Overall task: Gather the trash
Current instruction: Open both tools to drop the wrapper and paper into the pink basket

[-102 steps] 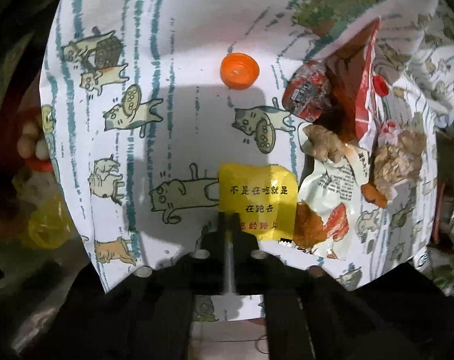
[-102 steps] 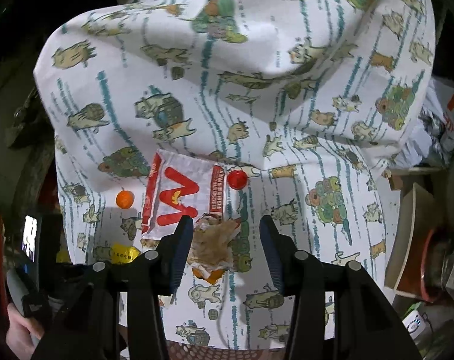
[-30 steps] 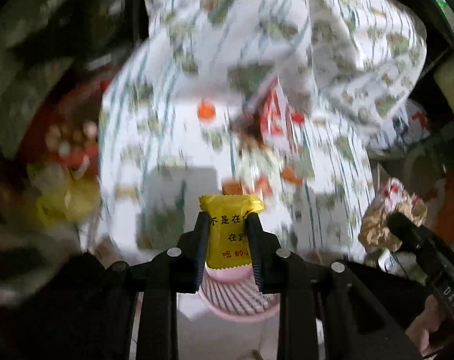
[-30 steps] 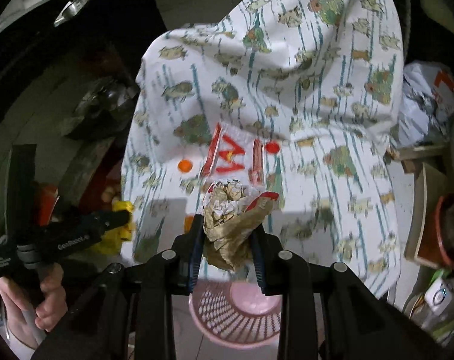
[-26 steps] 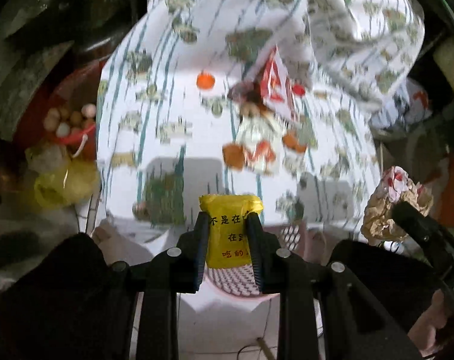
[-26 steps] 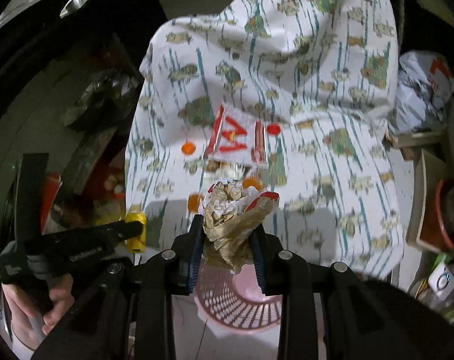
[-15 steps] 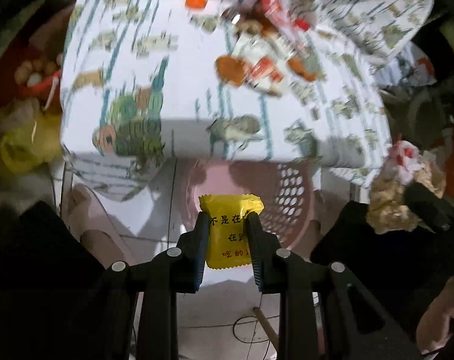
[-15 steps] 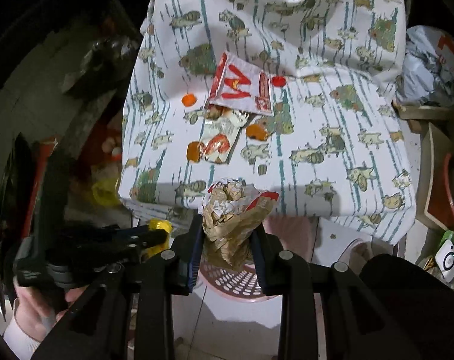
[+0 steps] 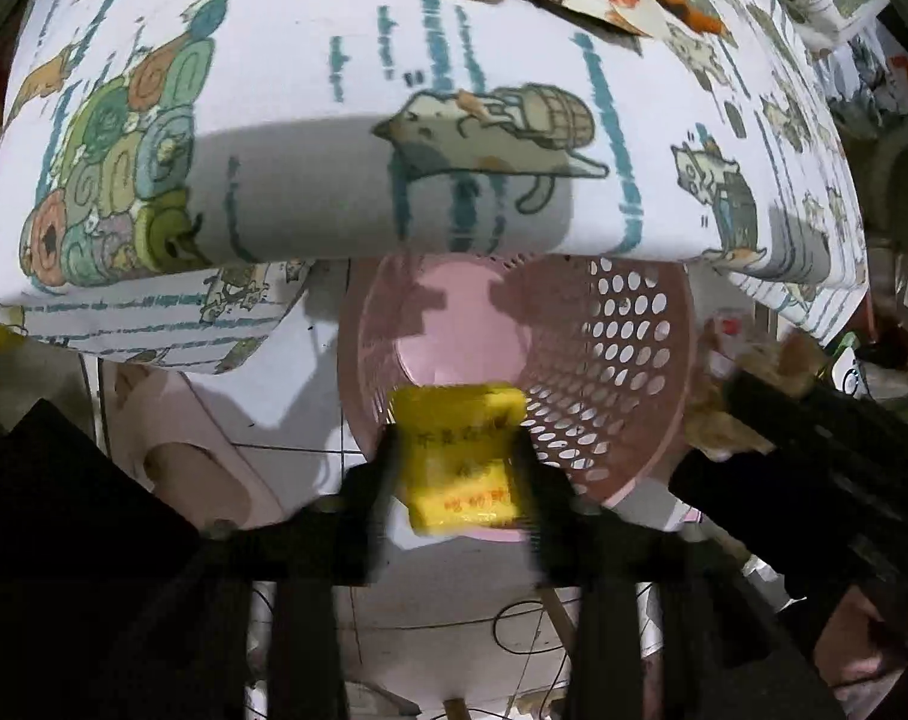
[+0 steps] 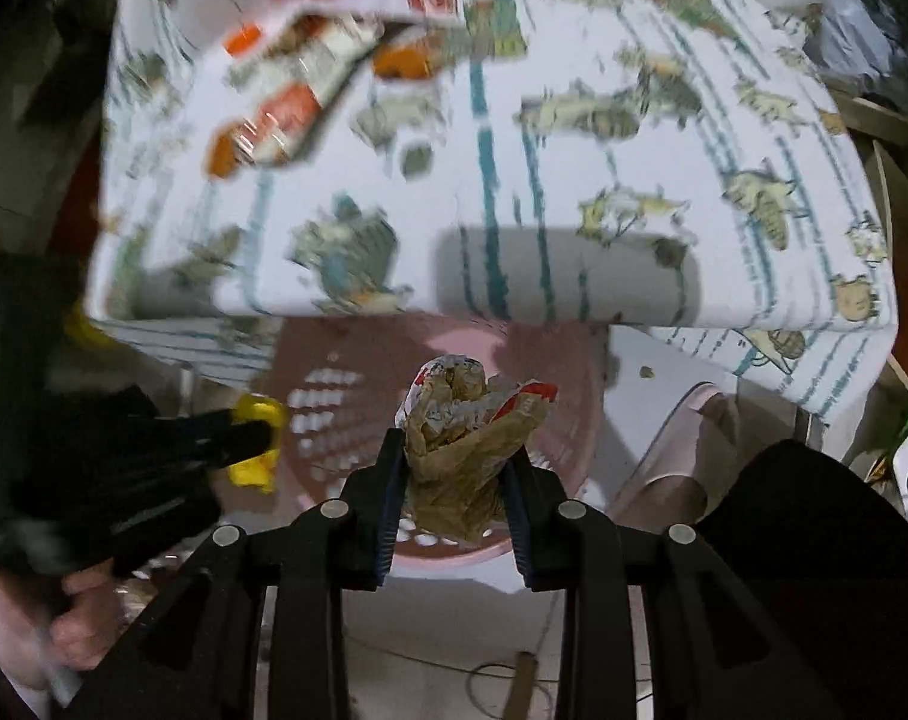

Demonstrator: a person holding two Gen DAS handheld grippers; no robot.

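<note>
Both hands have dropped from the table to the pink basket (image 9: 604,360) below its near edge. The left gripper (image 9: 457,468) is opening, its yellow packet (image 9: 460,462) slipping loose over the rim. The right gripper (image 10: 454,474) still clamps the crumpled wrapper (image 10: 460,450) above the basket; its drop looks next.

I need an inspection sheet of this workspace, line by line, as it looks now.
Surface: table under a cartoon-print cloth.
Job's things: pink basket on the floor; yellow packet; crumpled wrapper.
Clutter: snack wrappers left on the cloth.
Grippers: left gripper over the basket, jaws opening, packet between them; right gripper shut on the crumpled wrapper above the basket.
Cables: thin cord on the floor.
Surroundings: dim, cluttered floor; details unclear.
</note>
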